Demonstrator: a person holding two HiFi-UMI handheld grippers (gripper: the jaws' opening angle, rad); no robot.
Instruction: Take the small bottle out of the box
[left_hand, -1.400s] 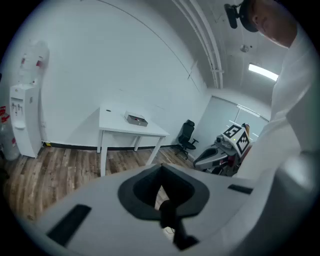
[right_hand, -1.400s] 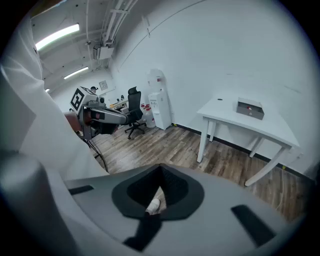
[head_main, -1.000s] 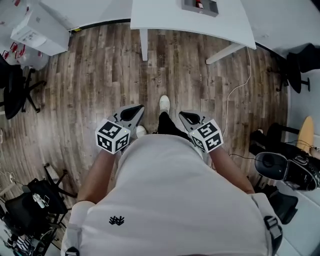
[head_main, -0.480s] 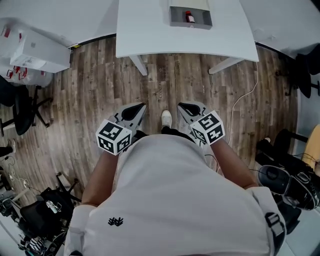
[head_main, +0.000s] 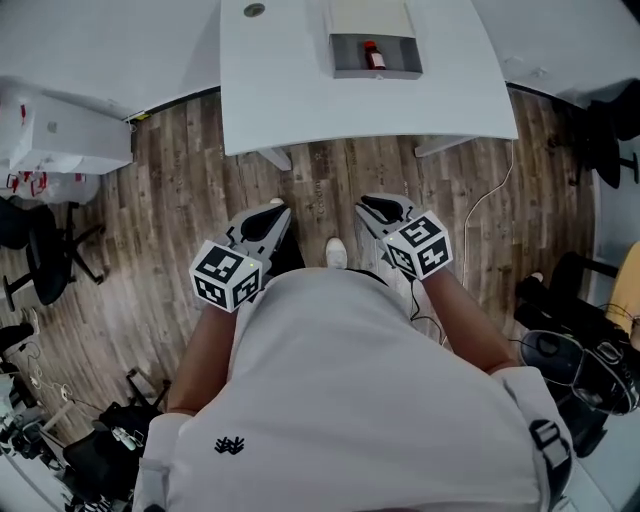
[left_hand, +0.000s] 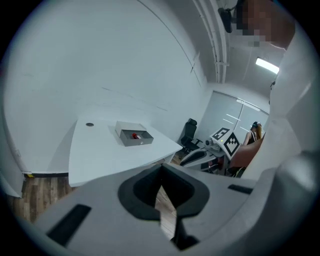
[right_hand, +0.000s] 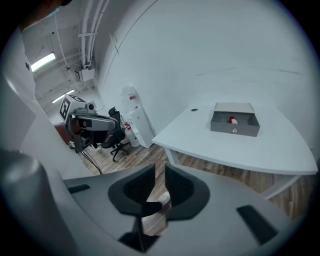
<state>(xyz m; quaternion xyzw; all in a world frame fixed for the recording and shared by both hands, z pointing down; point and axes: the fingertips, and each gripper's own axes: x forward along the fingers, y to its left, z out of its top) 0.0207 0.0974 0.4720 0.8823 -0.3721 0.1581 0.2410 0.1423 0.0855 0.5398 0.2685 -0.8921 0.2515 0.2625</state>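
The left tool (head_main: 269, 214) is kept clenched, empty; the right tool (head_main: 379, 207) is being opened, nothing between its jaws. Well ahead of both, the small bottle (head_main: 374, 56) is seen inside the grey box (head_main: 348, 56) on the white desk (head_main: 280, 90).

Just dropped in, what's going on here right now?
A person stands short of the white table, holding both grippers at waist height. The small bottle lies in the gray box on the table, untouched. The left hand-held gripper is shut and empty. The right hand-held gripper has its jaws opening, with nothing between them.
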